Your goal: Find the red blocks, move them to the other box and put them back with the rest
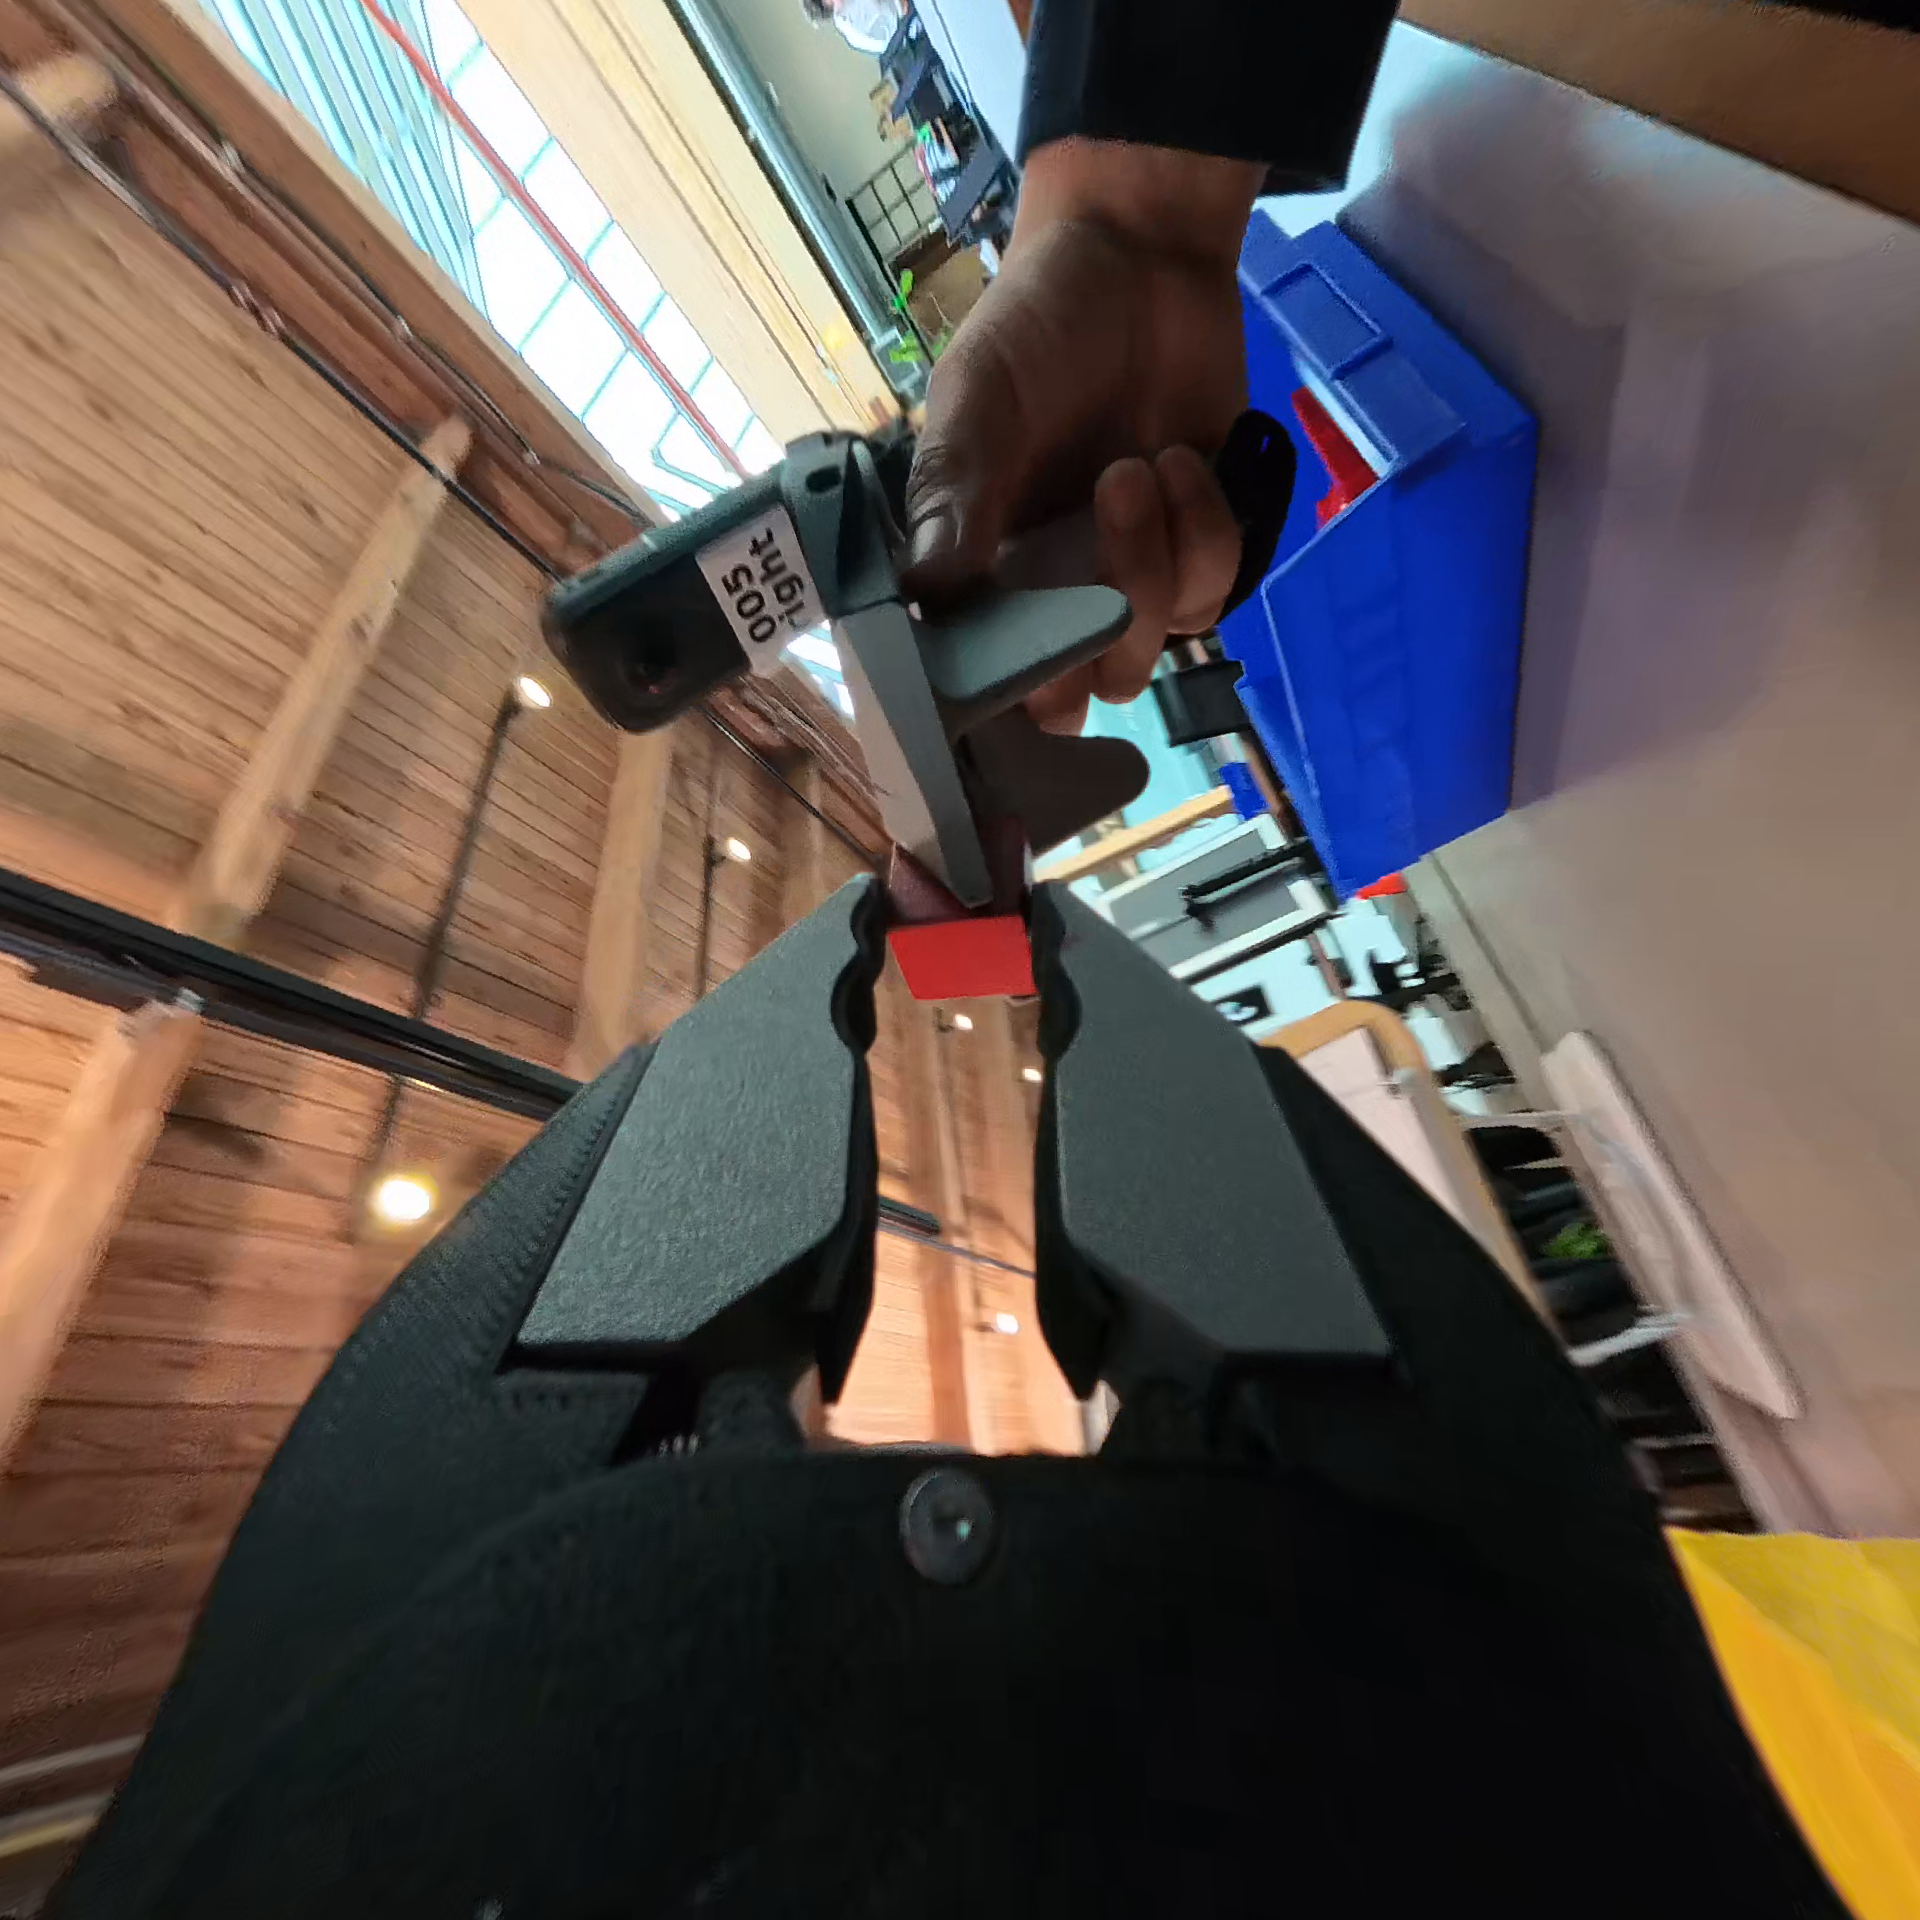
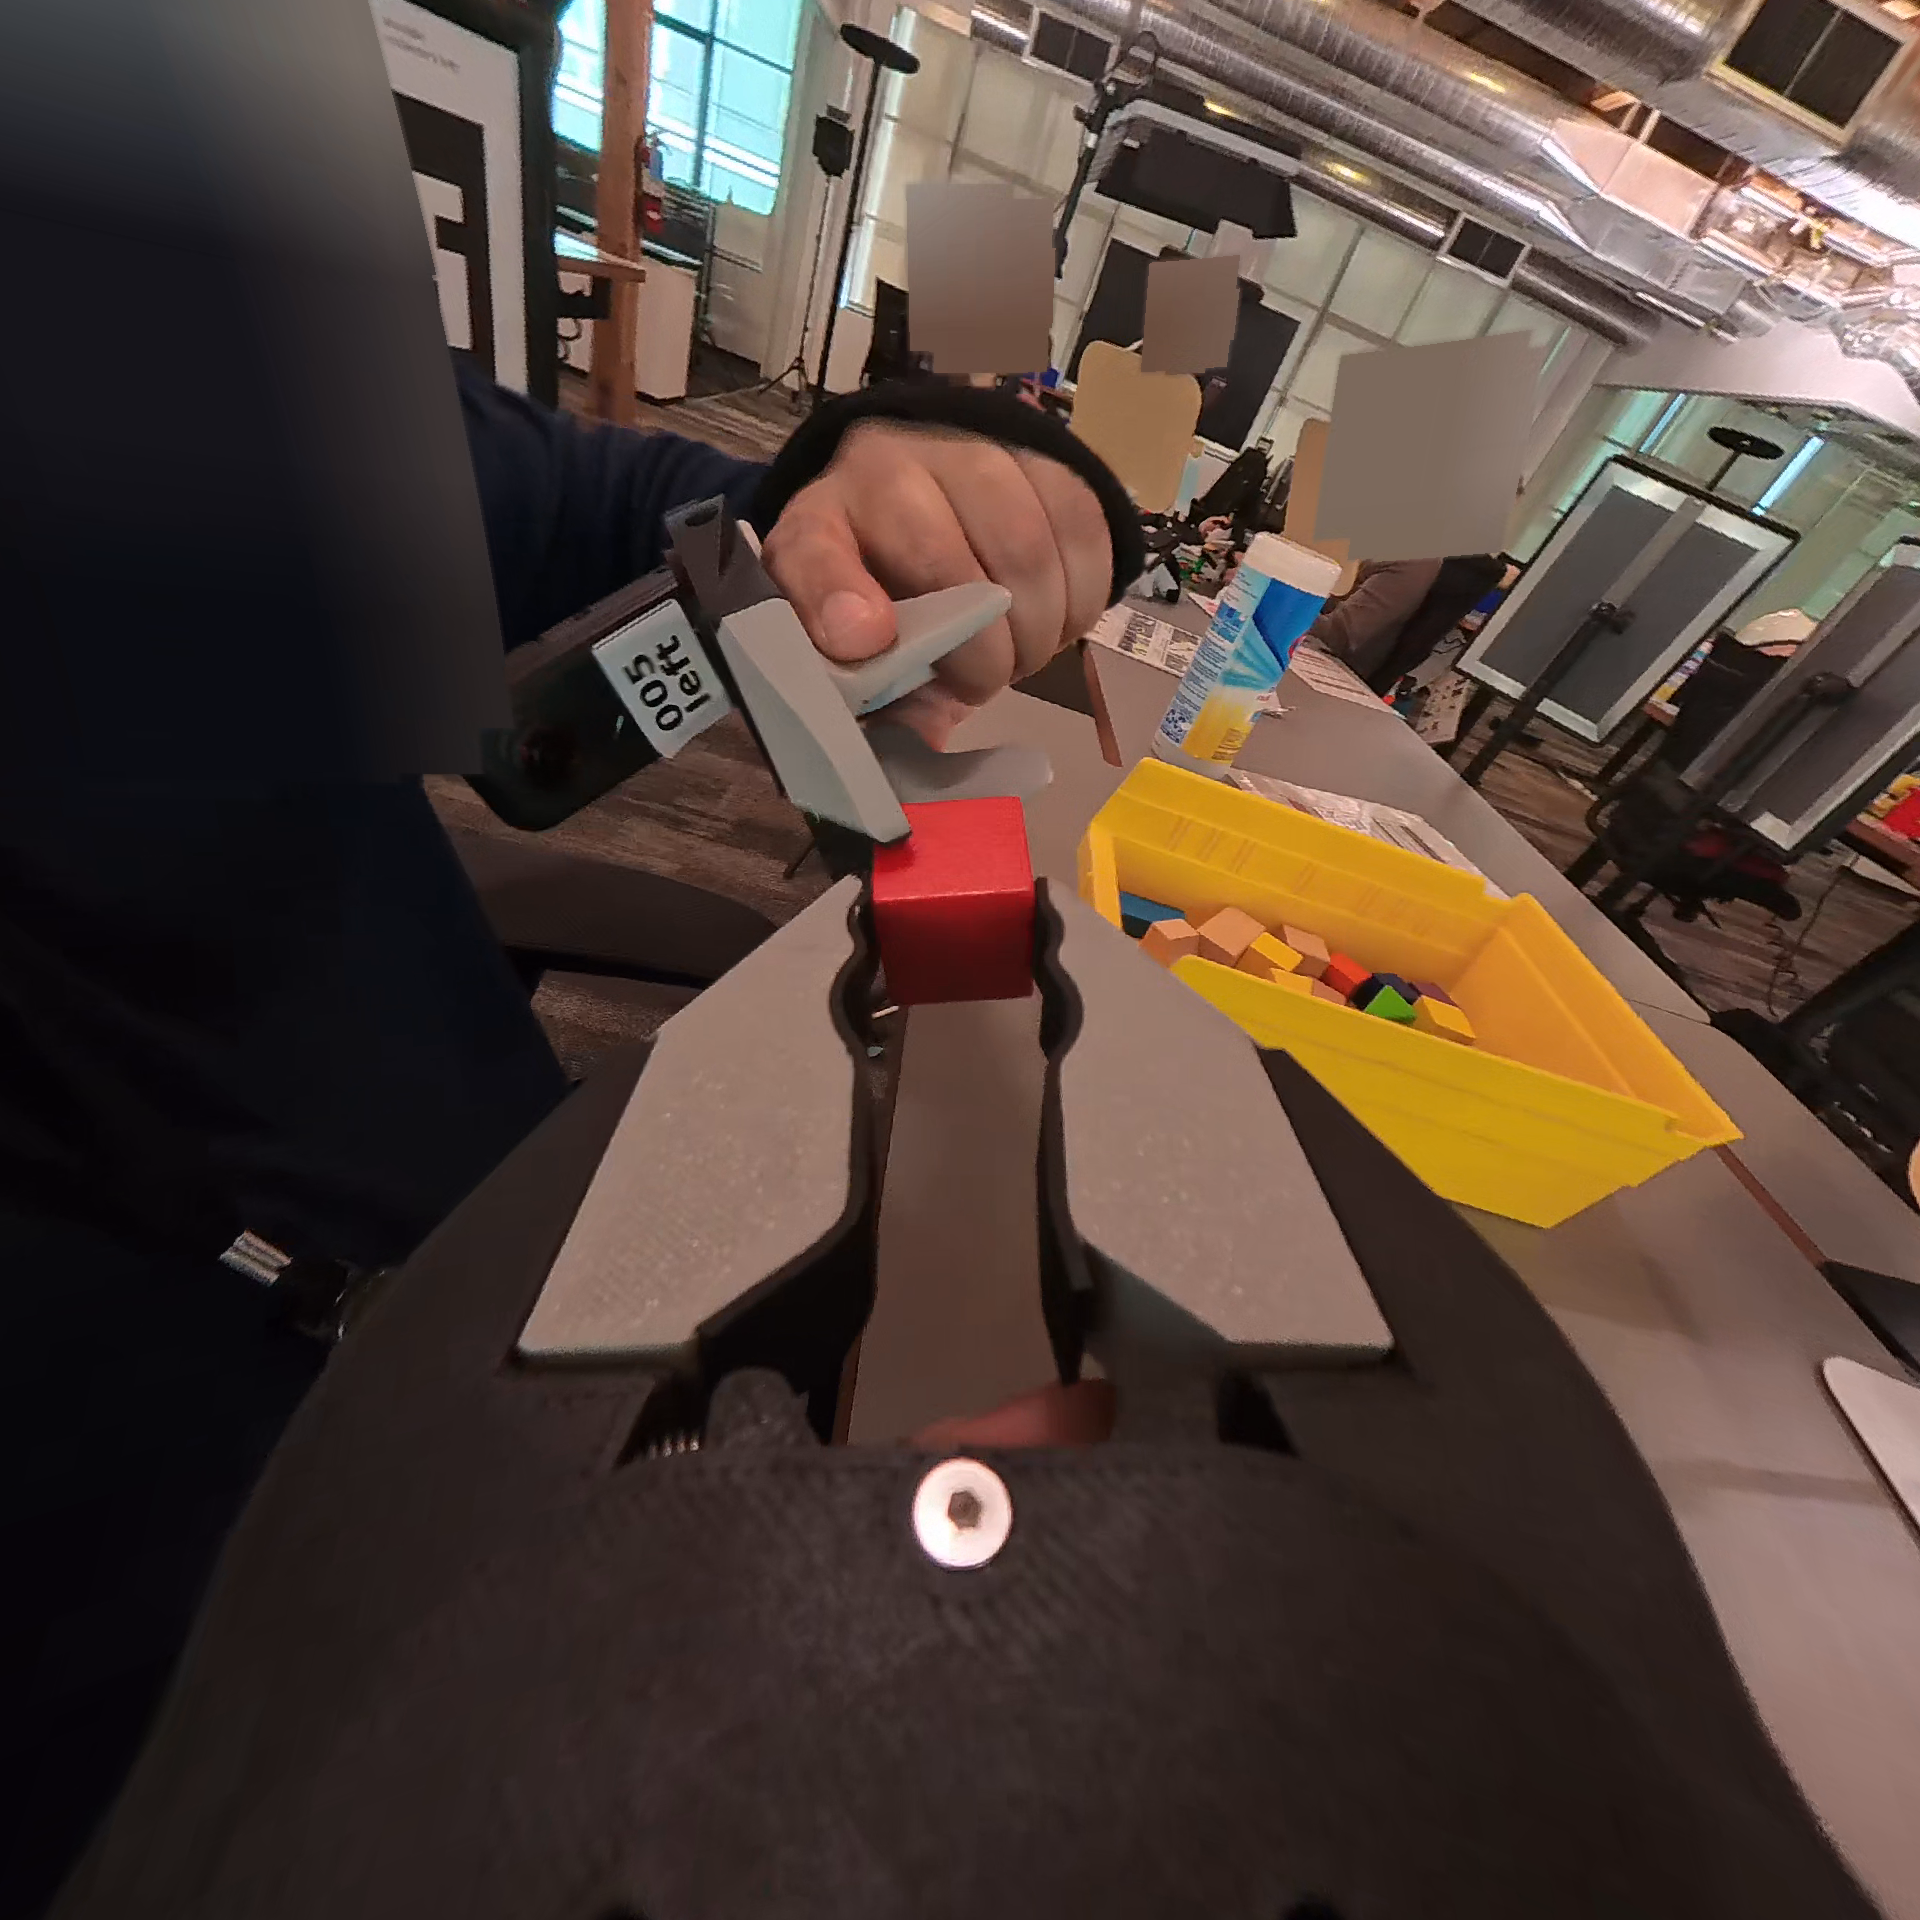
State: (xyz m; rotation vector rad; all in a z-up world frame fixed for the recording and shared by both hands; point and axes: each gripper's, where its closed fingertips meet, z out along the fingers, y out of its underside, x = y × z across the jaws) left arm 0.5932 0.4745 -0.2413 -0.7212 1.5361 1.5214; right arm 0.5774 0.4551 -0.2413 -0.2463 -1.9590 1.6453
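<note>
- While both grippers meet on one red block in mid-air, just beside the near end of the yellow box, a handover seems to be under way.
- The right gripper is narrowed onto the block, its pads pressing two opposite faces.
- The left gripper pinches the same block across its other faces, one finger lying over the block's top.
- If both let go together, the block would likely fall to the table short of the yellow box, or onto the floor.
- If either pulls while the other holds, the block may twist and slip.
- The blue box, holding something red, sits well apart from the yellow box.
</note>
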